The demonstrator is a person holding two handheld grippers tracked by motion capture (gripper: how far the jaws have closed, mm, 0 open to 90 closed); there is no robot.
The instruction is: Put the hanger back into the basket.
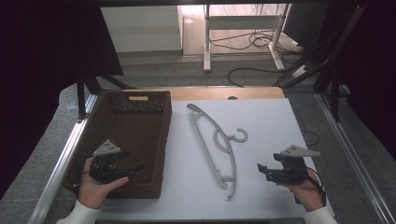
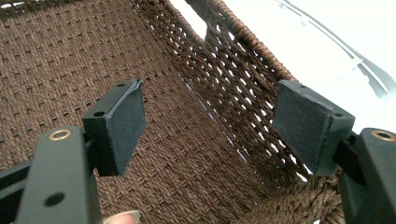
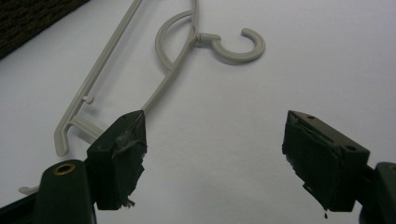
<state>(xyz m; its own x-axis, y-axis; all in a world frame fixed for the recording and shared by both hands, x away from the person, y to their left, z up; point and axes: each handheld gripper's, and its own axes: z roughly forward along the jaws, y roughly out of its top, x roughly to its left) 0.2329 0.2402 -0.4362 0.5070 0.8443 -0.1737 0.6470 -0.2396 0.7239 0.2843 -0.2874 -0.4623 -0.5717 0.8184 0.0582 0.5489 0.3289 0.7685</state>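
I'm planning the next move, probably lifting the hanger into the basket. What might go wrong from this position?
1. The hanger lies flat on the white table, so the open right gripper may scrape the surface or pinch only a thin bar and let it slip.
2. The hanger looks about as long as the wicker basket, so an end or the hook could snag the woven rim.
3. The left gripper sits over the basket, in the hanger's likely path.

The high view looks forward and down from above the table's near edge. The left gripper view sits close inside the woven basket. The right gripper view looks low across the white surface (hanger at upper left), shared with the high view.
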